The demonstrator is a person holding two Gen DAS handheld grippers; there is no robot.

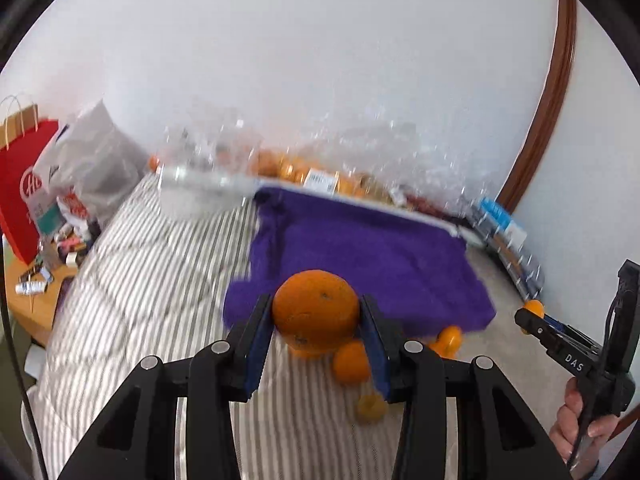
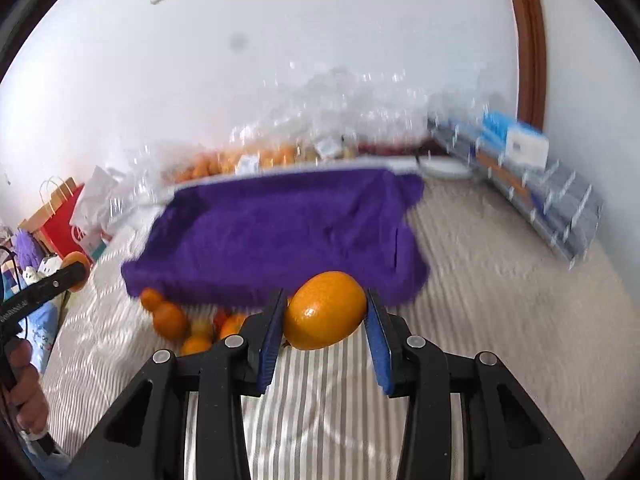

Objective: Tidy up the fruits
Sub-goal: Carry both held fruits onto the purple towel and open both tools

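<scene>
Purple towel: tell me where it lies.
In both views the purple towel lies on the striped bed, just beyond the loose oranges.

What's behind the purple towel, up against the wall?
Behind the purple towel, clear plastic bags hold more oranges and labelled packs; blur hides the details. What the towel itself covers cannot be seen.

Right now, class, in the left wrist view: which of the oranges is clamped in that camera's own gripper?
The large orange between the left gripper pads; the smaller oranges lie loose on the striped bedding below.
</scene>
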